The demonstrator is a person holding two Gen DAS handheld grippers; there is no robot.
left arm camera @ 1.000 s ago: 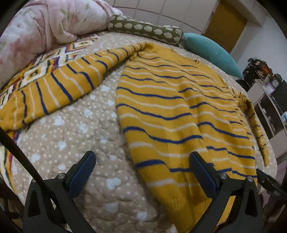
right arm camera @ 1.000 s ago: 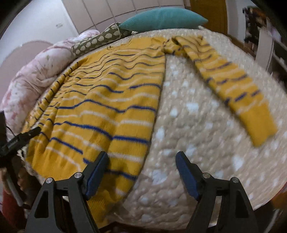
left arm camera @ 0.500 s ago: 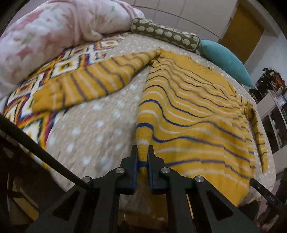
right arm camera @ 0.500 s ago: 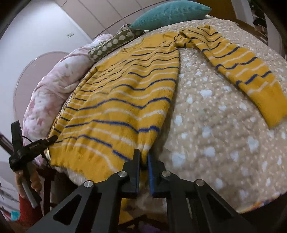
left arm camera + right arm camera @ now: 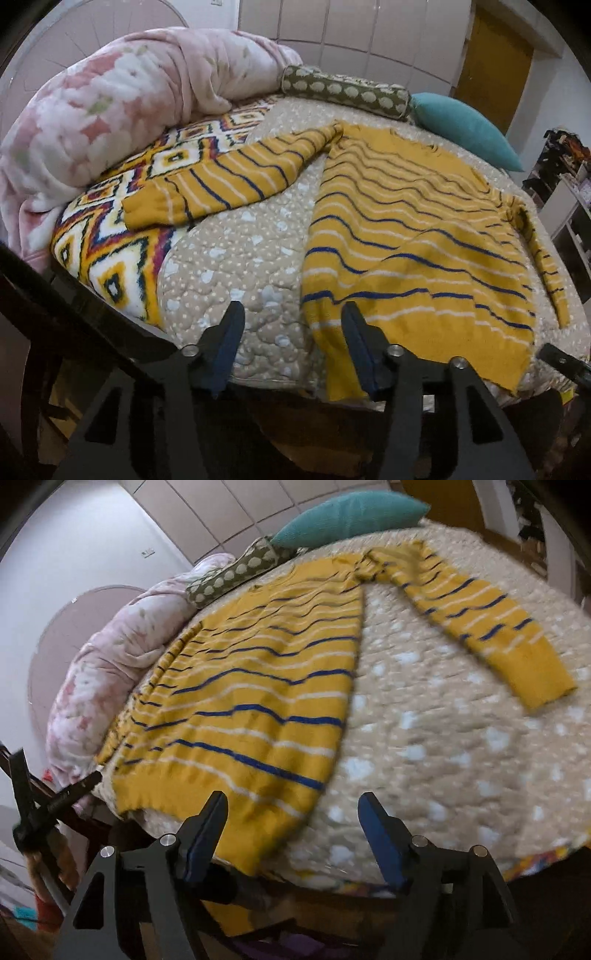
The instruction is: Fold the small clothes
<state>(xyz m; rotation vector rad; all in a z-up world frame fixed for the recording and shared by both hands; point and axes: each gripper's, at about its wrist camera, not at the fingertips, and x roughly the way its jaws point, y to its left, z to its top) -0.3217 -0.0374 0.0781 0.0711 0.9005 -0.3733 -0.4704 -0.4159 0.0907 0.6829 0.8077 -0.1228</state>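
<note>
A yellow sweater with blue and white stripes (image 5: 406, 236) lies spread flat on the bed, sleeves out to both sides, hem hanging over the near edge; it also shows in the right wrist view (image 5: 258, 686). My left gripper (image 5: 291, 332) is open and empty at the hem's left corner, its right finger over the fabric. My right gripper (image 5: 291, 819) is open and empty at the hem's right corner. The left sleeve (image 5: 221, 181) lies on a patterned blanket; the right sleeve (image 5: 480, 620) lies on the quilt.
The bed has a beige dotted quilt (image 5: 236, 258) and a patterned blanket (image 5: 110, 258). A pink floral duvet (image 5: 110, 103), a green bolster (image 5: 343, 90) and a teal pillow (image 5: 465, 125) sit at the head. Shelves (image 5: 569, 206) stand to the right.
Both grippers were shut on the sweater's hem corners half a second ago. Now both have opened, let go and pulled back a little; the hem hangs over the bed edge.
</note>
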